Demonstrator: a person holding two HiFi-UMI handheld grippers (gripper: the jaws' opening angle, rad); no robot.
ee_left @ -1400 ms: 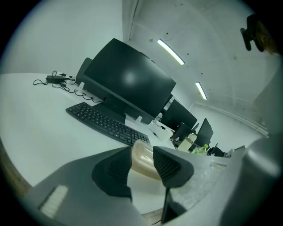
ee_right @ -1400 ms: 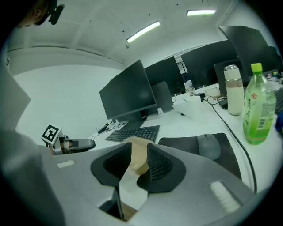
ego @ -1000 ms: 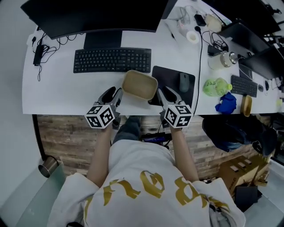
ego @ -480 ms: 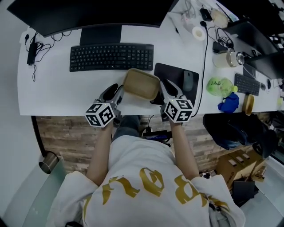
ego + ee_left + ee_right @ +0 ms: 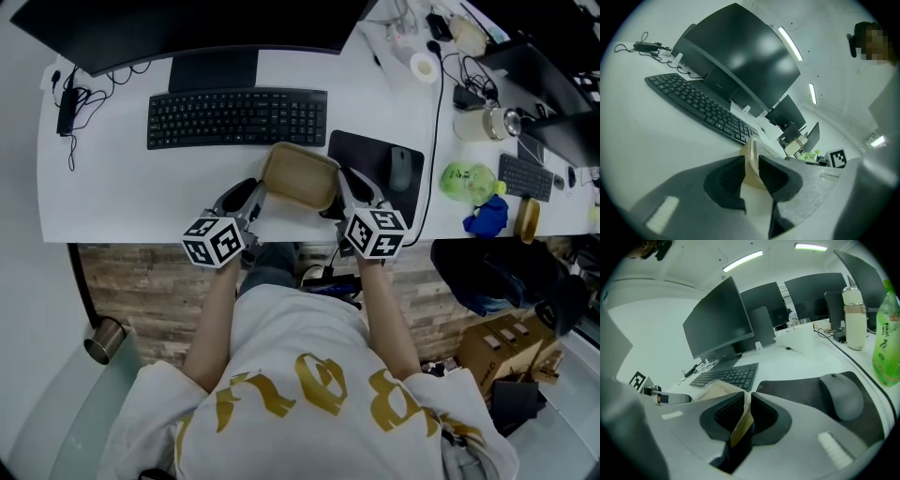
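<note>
Pinching opposite thin rims of a shallow, smooth tan tray (image 5: 300, 175) with rounded corners, left gripper (image 5: 254, 194) and right gripper (image 5: 338, 190), ribbed dark pads clamped on it, tray at the front edge of the white desk (image 5: 112, 187), just before the black keyboard (image 5: 236, 117) and matte mouse pad (image 5: 367, 150).

Reads as an open-plan office: long white worktop (image 5: 112, 192) carrying monitor (image 5: 187, 28), keyboard (image 5: 237, 117), mouse (image 5: 401, 169) on dark pad (image 5: 366, 150); further monitors (image 5: 811, 294) ranked beyond, side by side; strip lights (image 5: 743, 261) overhead.

monitor (image 5: 187, 28) cropped at top, bottle (image 5: 890, 343) cut off
</note>
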